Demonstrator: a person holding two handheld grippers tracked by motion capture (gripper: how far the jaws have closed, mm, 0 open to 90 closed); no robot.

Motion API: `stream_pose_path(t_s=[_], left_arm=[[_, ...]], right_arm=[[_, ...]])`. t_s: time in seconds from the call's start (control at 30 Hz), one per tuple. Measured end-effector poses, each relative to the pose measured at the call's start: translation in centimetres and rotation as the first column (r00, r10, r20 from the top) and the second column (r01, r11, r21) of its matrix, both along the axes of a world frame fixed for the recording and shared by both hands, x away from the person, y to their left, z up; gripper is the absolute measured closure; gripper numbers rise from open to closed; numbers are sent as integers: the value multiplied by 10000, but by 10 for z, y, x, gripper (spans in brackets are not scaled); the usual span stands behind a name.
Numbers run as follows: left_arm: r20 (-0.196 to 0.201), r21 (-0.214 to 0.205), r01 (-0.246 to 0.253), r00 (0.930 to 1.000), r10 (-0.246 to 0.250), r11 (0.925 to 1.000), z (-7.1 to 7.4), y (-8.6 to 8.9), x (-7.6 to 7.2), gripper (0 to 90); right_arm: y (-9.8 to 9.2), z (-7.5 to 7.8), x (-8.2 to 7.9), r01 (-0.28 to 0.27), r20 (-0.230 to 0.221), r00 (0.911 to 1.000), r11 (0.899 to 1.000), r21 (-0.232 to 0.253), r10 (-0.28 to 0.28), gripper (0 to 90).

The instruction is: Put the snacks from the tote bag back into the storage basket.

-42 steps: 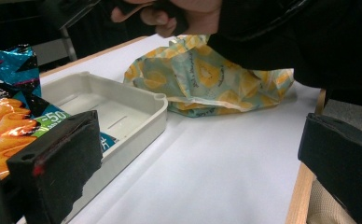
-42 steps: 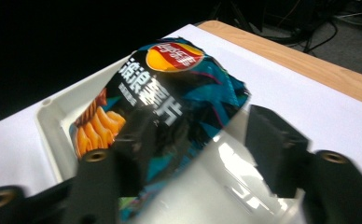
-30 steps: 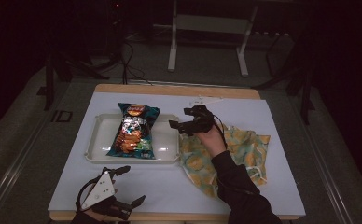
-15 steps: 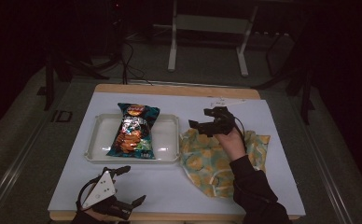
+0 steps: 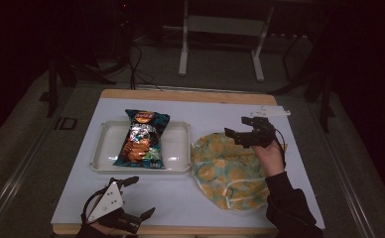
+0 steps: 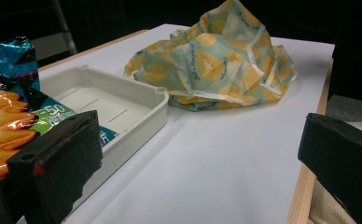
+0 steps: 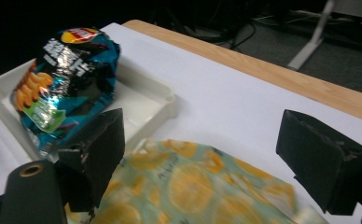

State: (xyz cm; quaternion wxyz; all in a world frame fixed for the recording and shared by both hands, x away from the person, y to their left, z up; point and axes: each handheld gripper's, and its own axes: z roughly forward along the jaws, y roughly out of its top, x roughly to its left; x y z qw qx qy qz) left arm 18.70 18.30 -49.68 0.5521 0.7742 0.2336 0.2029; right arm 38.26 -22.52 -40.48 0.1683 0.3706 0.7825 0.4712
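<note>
the chip bag [image 5: 143, 138] carries a lay's roundel at its top with chinese characters below, and "-50" on a green patch in the left gripper view; it lies in the white tray [image 5: 176, 148]. the right gripper [image 5: 247, 134], jaws apart and empty, has moved right from beside the tray to above the lemon-print cloth [image 5: 227, 171]. the left gripper [image 5: 137, 197] stays near the table's front edge, jaws apart.

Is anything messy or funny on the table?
The yellow-and-teal lemon-print cloth lies crumpled beside the white plastic tray. The blue crisp bag sits askew, its top poking over the tray's rim. Nothing spilled.
</note>
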Motion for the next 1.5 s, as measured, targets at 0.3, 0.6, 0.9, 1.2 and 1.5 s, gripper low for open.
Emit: stream_pose_path(t_s=[0.3, 0.6, 0.9, 1.2, 1.5], left_arm=[[-5, 27, -36, 10000, 36, 10000, 0, 0, 0, 2], [-22, 73, -43, 10000, 43, 10000, 0, 0, 1, 2], [-39, 94, -57, 10000, 57, 9999, 0, 0, 1, 2], [-49, 102, -54, 10000, 55, 9999, -1, -1, 1, 2], [-45, 86, -54, 10000, 55, 9999, 0, 0, 0, 2]], right_arm=[[-37, 1, -8, 611, 192, 9979, 9981, 55, -612, 152], [-86, -2, -20, 1594, 519, 9858, 9872, 104, -1597, 152], [-116, -21, -36, 2318, 649, 9707, 9728, -11, -2312, 151], [-130, -42, -59, 2888, 1141, 9518, 9572, -213, -2847, 139], [-141, -62, -78, 3560, 1381, 9254, 9345, 24, -3529, 137]])
